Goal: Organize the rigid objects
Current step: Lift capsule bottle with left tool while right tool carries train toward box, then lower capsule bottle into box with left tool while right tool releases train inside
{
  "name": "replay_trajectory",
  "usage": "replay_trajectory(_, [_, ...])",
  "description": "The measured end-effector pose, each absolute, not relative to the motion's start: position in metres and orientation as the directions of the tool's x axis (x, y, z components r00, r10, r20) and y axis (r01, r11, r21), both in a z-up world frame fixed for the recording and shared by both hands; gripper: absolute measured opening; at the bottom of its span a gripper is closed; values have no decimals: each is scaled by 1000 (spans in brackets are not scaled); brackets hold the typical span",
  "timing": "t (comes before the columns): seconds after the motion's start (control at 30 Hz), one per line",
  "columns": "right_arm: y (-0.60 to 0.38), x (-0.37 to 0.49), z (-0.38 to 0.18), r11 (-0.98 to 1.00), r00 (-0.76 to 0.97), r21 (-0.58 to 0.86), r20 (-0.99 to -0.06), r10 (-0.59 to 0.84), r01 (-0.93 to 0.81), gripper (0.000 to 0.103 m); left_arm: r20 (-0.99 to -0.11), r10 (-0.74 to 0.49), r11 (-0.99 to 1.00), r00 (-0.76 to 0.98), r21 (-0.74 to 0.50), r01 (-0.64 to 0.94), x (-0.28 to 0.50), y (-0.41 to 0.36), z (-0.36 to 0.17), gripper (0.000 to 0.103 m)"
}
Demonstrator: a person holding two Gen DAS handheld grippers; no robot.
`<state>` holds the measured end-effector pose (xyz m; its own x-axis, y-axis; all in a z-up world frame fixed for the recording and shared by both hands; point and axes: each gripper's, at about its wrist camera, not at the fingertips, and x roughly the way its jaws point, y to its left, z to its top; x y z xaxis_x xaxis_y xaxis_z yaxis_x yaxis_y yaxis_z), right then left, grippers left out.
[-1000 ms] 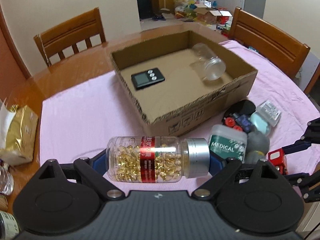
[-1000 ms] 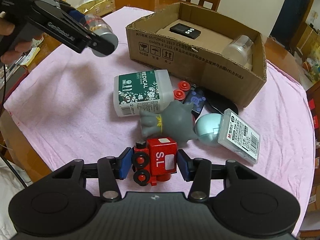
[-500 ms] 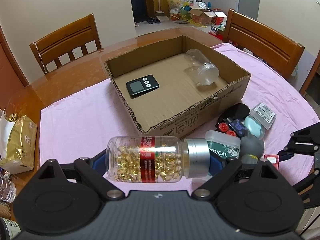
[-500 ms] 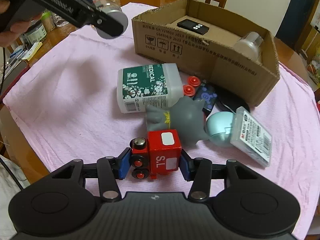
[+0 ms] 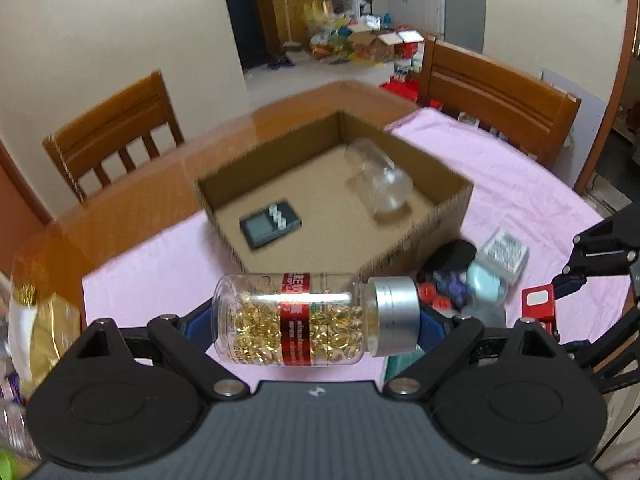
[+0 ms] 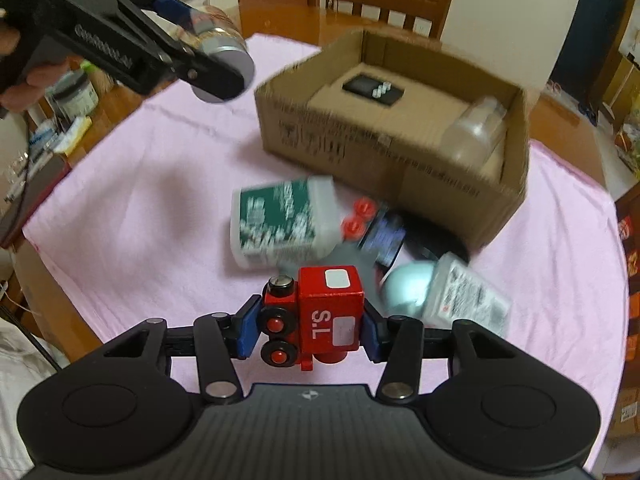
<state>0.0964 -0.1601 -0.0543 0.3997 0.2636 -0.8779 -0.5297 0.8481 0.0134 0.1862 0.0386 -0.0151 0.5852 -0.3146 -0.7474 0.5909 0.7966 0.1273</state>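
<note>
My left gripper [image 5: 312, 322] is shut end to end on a clear pill bottle [image 5: 296, 320] full of gold capsules, with a red label and silver cap; it hangs above the pink cloth in front of the cardboard box [image 5: 424, 236]. In the right wrist view that left gripper [image 6: 200, 36] and its bottle [image 6: 224, 64] are high at the upper left. My right gripper [image 6: 310, 330] is shut on a red toy train [image 6: 320, 320] marked S.L, lifted off the cloth. Inside the box [image 6: 380, 152] lie a black timer [image 6: 372, 89] and a clear jar [image 6: 476, 132].
On the pink cloth [image 6: 140, 200] before the box lie a green-labelled medical bottle [image 6: 284, 220], red caps [image 6: 356, 220], a black disc [image 6: 436, 244], a pale blue round thing [image 6: 408, 288] and a barcoded case [image 6: 468, 296]. Wooden chairs [image 5: 120, 136] stand behind the table. Clutter sits at the left edge.
Both grippers have risen with their loads. The pill bottle has moved up and toward the box. The toy train has come up off the cloth, away from the grey figure.
</note>
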Motion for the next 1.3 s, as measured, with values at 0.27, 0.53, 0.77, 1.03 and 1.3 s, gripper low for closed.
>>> replay_trajectory(0.27, [-173, 133, -17, 856, 496, -56, -833, 243, -513, 54, -724, -320, 798, 611, 142, 586, 229, 9, -19, 93])
replay_trajectory(0.53, [-186, 174, -4, 866, 540, -95, -813, 216, -490, 54, -757, -290, 822, 585, 116, 558, 255, -6, -44, 93])
replay_trajectory(0.77, [-191, 207, -3, 871, 537, -80, -813, 224, -484, 54, -697, -262, 879, 668, 114, 464, 262, -2, -46, 99])
replay_trajectory(1.03, [-182, 250, -8, 854, 523, -62, -812, 257, -516, 54, -686, -192, 938, 702, 82, 336, 255, 26, -27, 100])
replay_trajectory(1.3, [-164, 310, -18, 844, 492, -37, -826, 276, -535, 54, -697, -88, 977, 712, 79, 198, 232, 56, -24, 100])
